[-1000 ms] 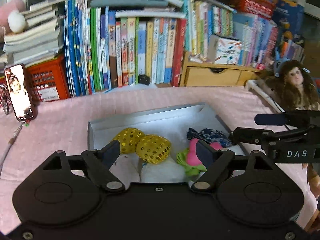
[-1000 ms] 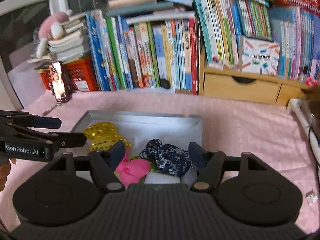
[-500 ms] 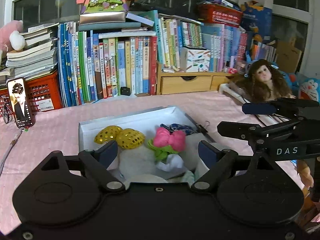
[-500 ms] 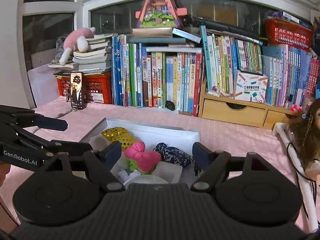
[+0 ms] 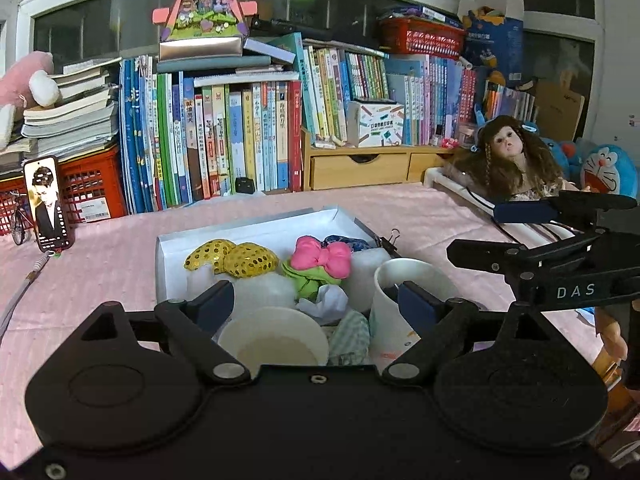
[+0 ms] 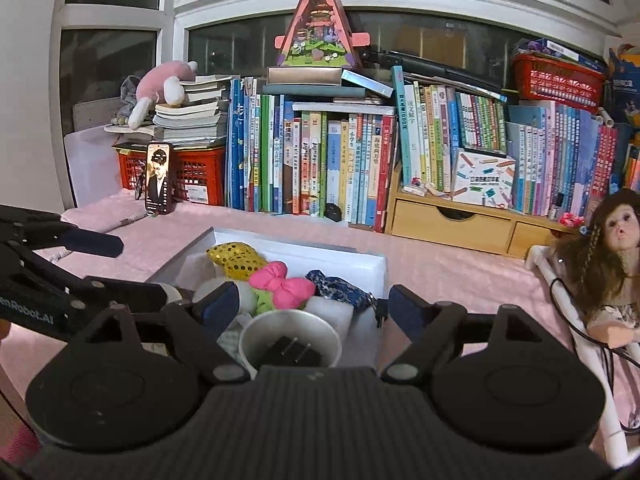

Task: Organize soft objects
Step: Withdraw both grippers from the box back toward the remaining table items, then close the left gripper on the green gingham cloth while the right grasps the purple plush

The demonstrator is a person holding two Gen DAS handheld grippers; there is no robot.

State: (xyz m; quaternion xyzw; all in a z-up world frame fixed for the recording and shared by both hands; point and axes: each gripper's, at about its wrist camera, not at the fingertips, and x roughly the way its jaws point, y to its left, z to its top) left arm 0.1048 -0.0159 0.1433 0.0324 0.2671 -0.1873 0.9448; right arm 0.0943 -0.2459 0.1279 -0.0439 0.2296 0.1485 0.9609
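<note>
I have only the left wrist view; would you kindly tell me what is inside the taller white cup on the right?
Observer: The right wrist view looks into that cup: something dark and blocky lies inside.
Operator: Is the right gripper holding anything?
Observer: No, the right gripper is open and empty.
Operator: What is behind the pink bow?
Observer: A dark blue patterned pouch, by the box's right wall.
</note>
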